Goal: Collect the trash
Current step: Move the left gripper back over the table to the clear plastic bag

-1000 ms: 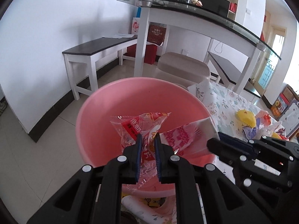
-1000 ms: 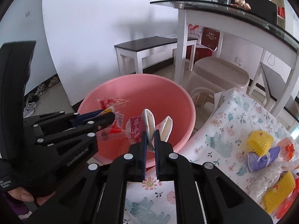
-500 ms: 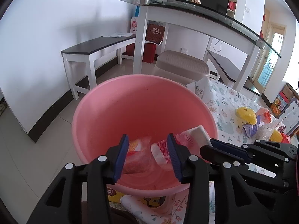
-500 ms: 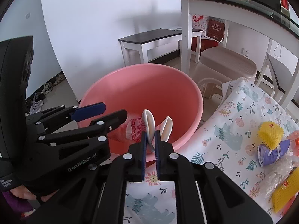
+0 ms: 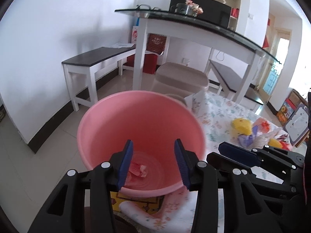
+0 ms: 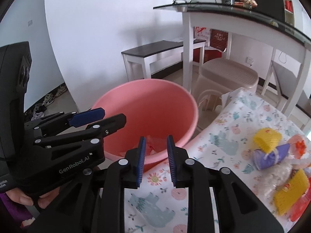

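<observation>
Tongs: our left tongs [image 5: 153, 163] and right tongs [image 6: 155, 160] gape, holding nothing
Done: wrappers [image 5: 137, 170] lie in the basin [image 5: 108, 116]
Left: we judge the trash [image 6: 272, 151] on the worktop [image 6: 219, 136] remains

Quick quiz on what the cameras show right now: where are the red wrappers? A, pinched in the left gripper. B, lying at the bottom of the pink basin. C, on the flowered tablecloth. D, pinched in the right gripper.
B: the wrappers lie on the floor of the basin, and both the left gripper and right gripper are open and hold nothing.
</observation>
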A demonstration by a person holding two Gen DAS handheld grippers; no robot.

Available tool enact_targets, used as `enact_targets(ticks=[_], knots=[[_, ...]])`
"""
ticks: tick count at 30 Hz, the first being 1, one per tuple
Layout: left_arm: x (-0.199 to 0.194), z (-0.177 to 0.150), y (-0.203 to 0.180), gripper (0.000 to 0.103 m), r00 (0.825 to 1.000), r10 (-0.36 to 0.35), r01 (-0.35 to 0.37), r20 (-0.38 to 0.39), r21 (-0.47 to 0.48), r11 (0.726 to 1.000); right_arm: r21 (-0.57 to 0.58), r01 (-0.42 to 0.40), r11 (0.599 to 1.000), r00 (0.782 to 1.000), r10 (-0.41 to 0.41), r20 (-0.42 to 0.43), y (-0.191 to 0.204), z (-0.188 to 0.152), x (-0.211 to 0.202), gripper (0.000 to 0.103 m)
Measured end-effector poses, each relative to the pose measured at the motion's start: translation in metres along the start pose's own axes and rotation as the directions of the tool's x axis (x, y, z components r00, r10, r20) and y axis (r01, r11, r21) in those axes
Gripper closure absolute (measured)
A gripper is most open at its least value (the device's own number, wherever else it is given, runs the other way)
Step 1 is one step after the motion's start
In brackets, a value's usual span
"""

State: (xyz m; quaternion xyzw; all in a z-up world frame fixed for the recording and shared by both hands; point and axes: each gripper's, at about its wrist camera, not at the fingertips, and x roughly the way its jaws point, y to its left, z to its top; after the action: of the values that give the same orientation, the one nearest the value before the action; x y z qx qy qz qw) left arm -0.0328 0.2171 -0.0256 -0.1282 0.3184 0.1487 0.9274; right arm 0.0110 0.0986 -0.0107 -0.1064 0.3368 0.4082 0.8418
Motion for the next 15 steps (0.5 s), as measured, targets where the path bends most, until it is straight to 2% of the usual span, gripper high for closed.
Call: enact_targets(ticks=[10,15], knots=[[-0.021,0.0,-0.051,0.06,0.992,-0.117,0.113,0.044,0.072,0.991,0.097,0.099,0.99,0.994,-0.103,0.046,-0.047,-0.021,-0.055,0.08],[-0.028,-0.003,-0.08,0.06,0.979,-0.203,0.198,0.032,0.119,0.973,0.131,0.177,0.975,0.981,-0.186,0.062,-0.073,-0.035,-0.088,0.08]])
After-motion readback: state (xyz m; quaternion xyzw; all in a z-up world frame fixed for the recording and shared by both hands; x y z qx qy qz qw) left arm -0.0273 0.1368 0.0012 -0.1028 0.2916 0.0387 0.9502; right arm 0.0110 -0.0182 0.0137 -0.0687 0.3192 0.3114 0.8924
